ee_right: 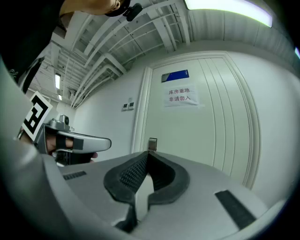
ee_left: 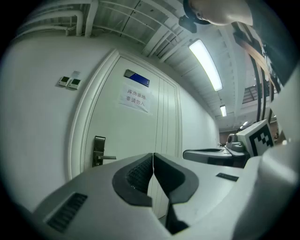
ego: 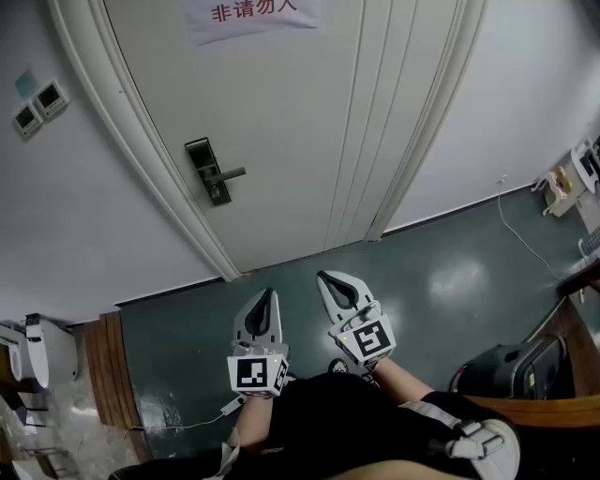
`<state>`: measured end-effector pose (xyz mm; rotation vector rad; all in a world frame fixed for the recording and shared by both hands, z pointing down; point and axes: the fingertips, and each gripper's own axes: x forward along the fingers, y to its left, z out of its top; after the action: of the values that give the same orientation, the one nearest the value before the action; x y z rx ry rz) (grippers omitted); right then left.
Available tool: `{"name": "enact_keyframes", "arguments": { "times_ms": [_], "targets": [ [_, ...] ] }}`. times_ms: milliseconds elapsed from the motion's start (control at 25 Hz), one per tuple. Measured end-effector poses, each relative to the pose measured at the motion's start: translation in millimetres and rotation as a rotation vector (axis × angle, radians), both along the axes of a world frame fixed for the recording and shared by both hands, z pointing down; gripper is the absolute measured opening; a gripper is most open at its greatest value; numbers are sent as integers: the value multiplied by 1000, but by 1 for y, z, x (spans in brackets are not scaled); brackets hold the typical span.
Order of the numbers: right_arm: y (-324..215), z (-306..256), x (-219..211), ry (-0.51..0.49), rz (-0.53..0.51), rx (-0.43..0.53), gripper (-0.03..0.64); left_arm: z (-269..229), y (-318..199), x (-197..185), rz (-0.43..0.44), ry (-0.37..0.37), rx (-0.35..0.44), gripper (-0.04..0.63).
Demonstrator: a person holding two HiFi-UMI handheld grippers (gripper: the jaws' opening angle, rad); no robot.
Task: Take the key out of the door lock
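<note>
From the head view, a white door (ego: 281, 122) stands shut ahead, with a paper sign (ego: 253, 14) near its top and the door lock (ego: 211, 172), a dark plate with a lever handle, close to its left edge. The key is presumably in the plate below the lever, but it is too small here to make out. Two wall switches (ego: 37, 101) sit on the wall left of the frame. Low in the view, over the dark green floor (ego: 450, 272), the left gripper (ego: 266, 302) and the right gripper (ego: 330, 281) are held side by side, near each other and well apart from the lock, both pointing towards the door. In the left gripper view its fingers (ee_left: 136, 176) are closed, tips meeting with nothing between them; the lock plate shows beyond them to the left, the sign hangs on the door above, and the right gripper lies to the right. In the right gripper view its fingers (ee_right: 126, 176) are likewise closed and empty, the lock plate shows just above their tips in the distance, and the left gripper sits at the left.
</note>
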<state>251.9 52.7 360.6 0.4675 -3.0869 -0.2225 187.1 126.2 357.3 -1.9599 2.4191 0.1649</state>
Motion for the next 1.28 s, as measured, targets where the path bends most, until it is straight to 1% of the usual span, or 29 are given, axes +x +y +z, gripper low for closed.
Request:
{"name": "enact_keyframes", "arguments": {
  "times_ms": [160,360,520,640,680,720,760,800,840,960,1120,1280],
  "targets": [
    [18,5,-9,4,-1,-26,8,8,21,-7,1,23,-6,25],
    [45,12,-28,-33,-51,-111,8,24,48,-23,0,49,-23,25],
    [61,24,-38,1,-25,-141,8,40,68,-35,25,102,-50,26],
    [73,30,-43,19,-21,-159,8,54,80,-49,21,150,-68,32],
    [75,32,-44,28,-21,-163,8,57,82,-54,15,166,-70,52],
    [77,34,-45,39,-22,-162,8,59,83,-58,10,183,-66,97],
    [77,35,-45,48,-23,-157,8,60,83,-62,5,200,-60,142],
    [76,37,-44,56,-24,-152,8,62,83,-65,0,214,-54,170],
    [73,38,-44,60,-24,-151,8,64,82,-68,-5,224,-51,180],
    [63,42,-47,62,-17,-166,8,67,74,-74,-8,230,-52,186],
    [43,46,-64,53,-31,-177,8,68,56,-83,1,248,-44,186],
    [17,39,-88,26,-60,-166,8,63,30,-101,-15,230,-42,186]
  ]
}}
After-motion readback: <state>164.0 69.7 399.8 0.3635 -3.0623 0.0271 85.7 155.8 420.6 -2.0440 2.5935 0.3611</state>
